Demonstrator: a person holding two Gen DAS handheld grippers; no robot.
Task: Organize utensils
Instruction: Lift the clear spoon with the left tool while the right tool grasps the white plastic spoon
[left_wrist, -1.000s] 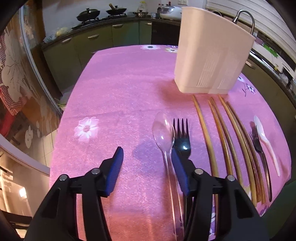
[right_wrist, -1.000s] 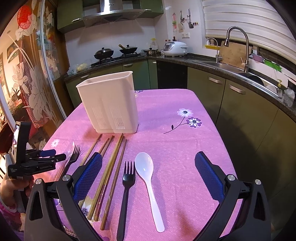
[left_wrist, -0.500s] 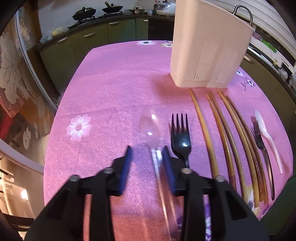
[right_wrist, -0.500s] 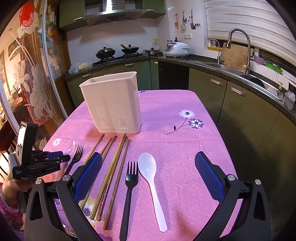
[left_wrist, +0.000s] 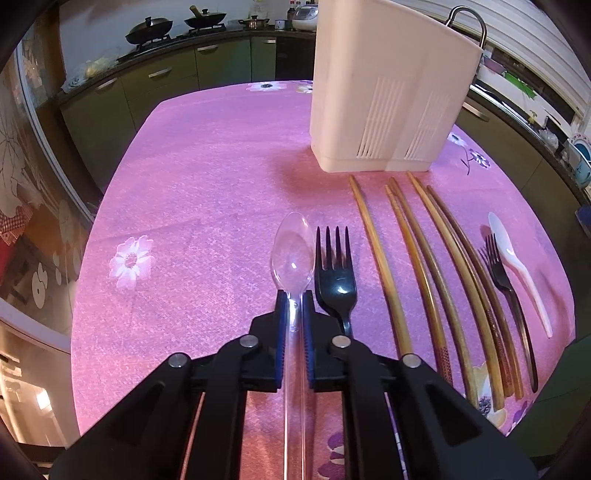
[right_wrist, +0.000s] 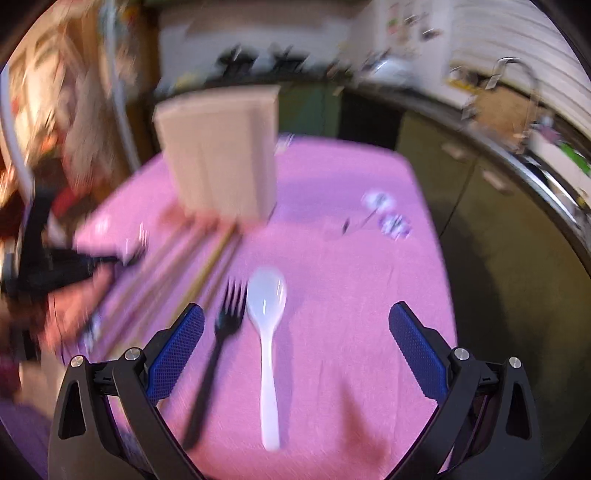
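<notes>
The left tool (left_wrist: 293, 308) clamps the clear spoon (left_wrist: 292, 254) by its neck; the right tool (right_wrist: 295, 325) gapes wide above the white spoon (right_wrist: 266, 314).

Bench (left_wrist: 207, 192) under a pink flowered cloth, white slotted utensil holder (left_wrist: 388, 92) standing at the far side, in front of it a row lying flat: clear spoon (left_wrist: 292, 254), black fork (left_wrist: 337, 280), wooden chopsticks (left_wrist: 436, 280), second black fork (left_wrist: 506, 288), white spoon (left_wrist: 517, 266)
</notes>
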